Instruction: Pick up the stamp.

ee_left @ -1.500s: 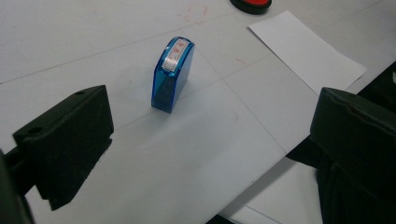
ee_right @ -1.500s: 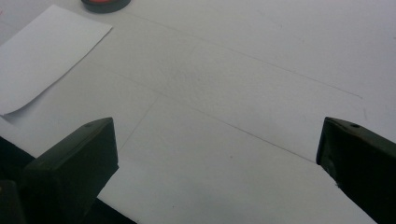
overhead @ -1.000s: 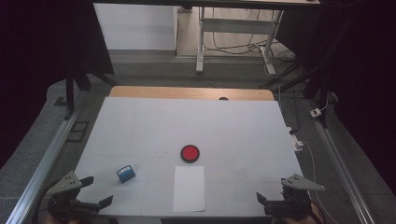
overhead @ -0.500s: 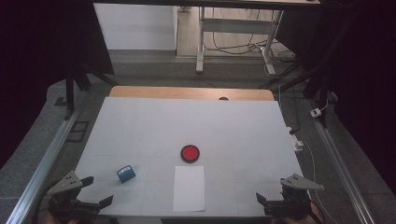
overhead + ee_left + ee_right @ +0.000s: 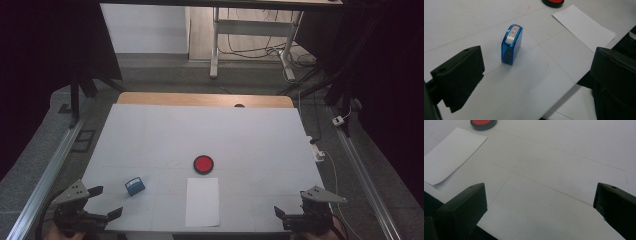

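Observation:
A small blue stamp point(image 5: 134, 186) stands upright on the white table cover, near the front left. In the left gripper view the blue stamp point(image 5: 511, 45) is just ahead of the jaws, slightly left of centre. My left gripper point(image 5: 107, 201) point(image 5: 539, 53) is open and empty at the front left corner. A round red ink pad point(image 5: 203, 163) point(image 5: 552, 2) point(image 5: 483, 123) lies mid-table, with a white paper sheet point(image 5: 202, 201) point(image 5: 584, 23) point(image 5: 451, 155) just in front of it. My right gripper point(image 5: 292, 205) point(image 5: 540, 188) hangs open and empty over the front right edge.
The white cover point(image 5: 210, 135) spans the table, with a strip of wooden tabletop point(image 5: 200, 99) along the back. Metal rails point(image 5: 47, 175) run down both sides. A white plug and cable point(image 5: 317, 150) sit off the right edge. Desk legs point(image 5: 215, 45) stand beyond.

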The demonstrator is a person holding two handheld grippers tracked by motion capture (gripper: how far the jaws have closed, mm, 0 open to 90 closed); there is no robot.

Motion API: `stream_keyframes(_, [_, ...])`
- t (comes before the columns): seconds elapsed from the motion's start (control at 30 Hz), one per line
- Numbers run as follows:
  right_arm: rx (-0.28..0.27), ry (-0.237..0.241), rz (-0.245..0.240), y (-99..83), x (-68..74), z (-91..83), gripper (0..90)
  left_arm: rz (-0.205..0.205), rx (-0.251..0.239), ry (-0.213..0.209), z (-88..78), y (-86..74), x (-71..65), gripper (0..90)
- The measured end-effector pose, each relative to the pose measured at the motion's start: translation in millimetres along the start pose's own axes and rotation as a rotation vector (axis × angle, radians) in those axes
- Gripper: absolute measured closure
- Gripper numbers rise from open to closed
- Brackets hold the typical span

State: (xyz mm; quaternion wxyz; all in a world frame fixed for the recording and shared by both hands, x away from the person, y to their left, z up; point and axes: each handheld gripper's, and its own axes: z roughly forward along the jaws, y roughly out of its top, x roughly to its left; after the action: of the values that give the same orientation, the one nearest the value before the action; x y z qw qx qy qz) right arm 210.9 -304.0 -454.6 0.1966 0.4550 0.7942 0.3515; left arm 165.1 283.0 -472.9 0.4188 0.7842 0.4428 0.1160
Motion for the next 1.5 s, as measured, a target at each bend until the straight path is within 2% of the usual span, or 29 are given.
stream_keyframes(0.1, [0.001, 0.002, 0.001, 0.2, -0.3, 0.2, 0.0, 0.014, -0.017, -0.010, 0.4, 2.5, -0.5, 0.0])
stream_keyframes(0.4, [0.002, 0.002, 0.003, 0.5, -0.4, 1.0, 0.0, 0.031, 0.012, -0.022, 5.1, 13.1, 0.3, 0.0])
stream_keyframes(0.53, [0.003, 0.002, 0.005, 0.6, -0.5, 1.3, 0.0, 0.043, 0.023, -0.041, 9.5, 18.6, 0.8, 0.5])
stream_keyframes(0.6, [0.004, 0.003, 0.005, 0.7, -0.5, 1.3, 0.0, 0.053, 0.012, -0.040, 11.1, 21.3, 0.9, 0.8])
stream_keyframes(0.87, [0.011, 0.007, 0.002, 1.1, -0.2, 2.3, 0.0, 0.093, 0.049, -0.023, 20.2, 32.7, 6.9, 0.0])
stream_keyframes(1.03, [0.015, 0.009, 0.003, 1.3, -0.3, 2.8, 0.0, 0.082, 0.059, -0.010, 28.1, 38.0, 10.7, 0.0])
stream_keyframes(1.2, [0.016, 0.010, 0.002, 1.3, -0.3, 2.9, 0.0, 0.043, 0.049, -0.018, 32.4, 44.5, 17.0, 0.0])
stream_keyframes(1.5, [0.022, 0.012, 0.001, 1.7, -0.4, 3.6, 0.0, 0.046, 0.097, 0.022, 45.4, 56.7, 24.5, 0.0])
